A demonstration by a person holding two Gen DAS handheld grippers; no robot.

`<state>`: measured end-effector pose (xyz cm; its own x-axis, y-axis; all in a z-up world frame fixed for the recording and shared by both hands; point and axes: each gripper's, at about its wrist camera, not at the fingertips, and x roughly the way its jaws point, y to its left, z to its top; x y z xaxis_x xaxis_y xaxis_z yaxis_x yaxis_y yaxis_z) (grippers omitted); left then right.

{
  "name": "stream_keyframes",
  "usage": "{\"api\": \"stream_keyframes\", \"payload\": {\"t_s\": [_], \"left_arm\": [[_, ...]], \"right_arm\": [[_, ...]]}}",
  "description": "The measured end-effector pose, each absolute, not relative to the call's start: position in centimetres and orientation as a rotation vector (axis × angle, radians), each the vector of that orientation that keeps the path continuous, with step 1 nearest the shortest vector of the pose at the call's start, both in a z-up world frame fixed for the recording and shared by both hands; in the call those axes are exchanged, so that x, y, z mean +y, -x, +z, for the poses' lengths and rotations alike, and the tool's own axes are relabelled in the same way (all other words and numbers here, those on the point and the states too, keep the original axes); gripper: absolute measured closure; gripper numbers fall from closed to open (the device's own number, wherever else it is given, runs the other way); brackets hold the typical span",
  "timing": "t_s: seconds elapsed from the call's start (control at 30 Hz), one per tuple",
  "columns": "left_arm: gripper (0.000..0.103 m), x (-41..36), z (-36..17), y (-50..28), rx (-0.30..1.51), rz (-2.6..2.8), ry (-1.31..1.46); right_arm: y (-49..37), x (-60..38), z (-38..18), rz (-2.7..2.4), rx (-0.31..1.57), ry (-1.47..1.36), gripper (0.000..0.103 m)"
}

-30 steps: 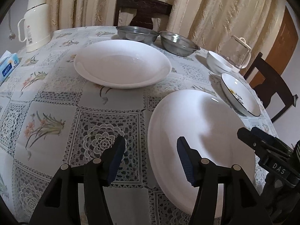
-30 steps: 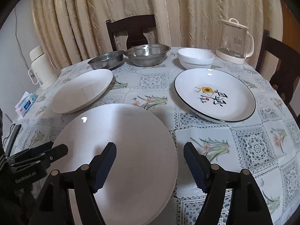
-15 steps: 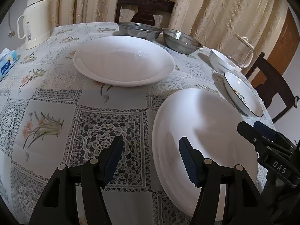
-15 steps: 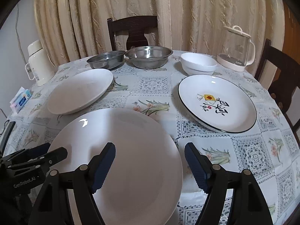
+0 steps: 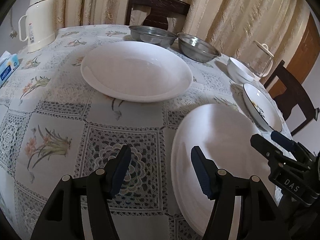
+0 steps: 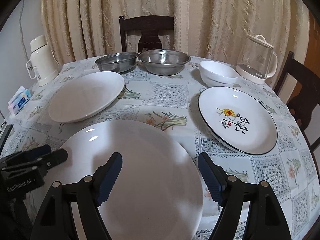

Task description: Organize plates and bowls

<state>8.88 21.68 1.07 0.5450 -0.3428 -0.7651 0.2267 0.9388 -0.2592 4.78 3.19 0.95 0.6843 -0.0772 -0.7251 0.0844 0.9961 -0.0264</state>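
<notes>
Nothing's stacked yet: the near white plate [image 6: 140, 172], far white plate [image 6: 86, 98], patterned plate [image 6: 238, 120], white bowl [image 6: 218, 76] and two steel bowls [image 6: 164, 64] are all sitting apart on the table [image 6: 166, 98]. Left gripper [image 5: 160, 170] and right gripper [image 6: 160, 176] are hovering released, holding nothing.

The near edge of the table [image 6: 266, 172] is taken up by a large white plate [image 6: 140, 170]. The left gripper [image 5: 160, 168] hovers with jaws apart over that plate's left rim; the right gripper [image 6: 160, 174] hovers with jaws apart over its right part. Open cloth lies left of this plate and between it and the second white plate [image 6: 86, 98] behind it. To the right, the patterned plate [image 6: 238, 120] blocks the route, with a narrow strip of cloth between. The far edge is lined by two metal bowls [image 6: 164, 64], a white bowl [image 6: 218, 76] and a glass kettle [image 6: 256, 60]. A flask [image 6: 41, 60] and tissue box [image 6: 20, 100] occupy the far left.
</notes>
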Motion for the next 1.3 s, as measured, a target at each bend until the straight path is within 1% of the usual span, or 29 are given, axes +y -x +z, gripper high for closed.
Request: {"api": "stream_keyframes", "payload": {"t_s": [0.4,0.63,0.87,1.3], "left_arm": [[0.039,25.0,2.3,-11.4,0.892,-0.271,0.183],[0.039,27.5,2.7,-13.2,0.863,-0.27,0.25],[0.039,30.6,2.2,-15.9,0.881,-0.262,0.367],[0.037,32.6,1.6,-19.8,0.916,-0.264,0.419]], "right_arm": [[-7.1,5.2,1.0,-0.051,0.841,0.028,0.02],[-8.8,5.6,0.8,-0.008,0.887,-0.006,0.02],[-10.7,5.7,1.0,0.038,0.918,-0.068,0.02],[-13.8,7.9,0.5,0.055,0.962,-0.034,0.019]]}}
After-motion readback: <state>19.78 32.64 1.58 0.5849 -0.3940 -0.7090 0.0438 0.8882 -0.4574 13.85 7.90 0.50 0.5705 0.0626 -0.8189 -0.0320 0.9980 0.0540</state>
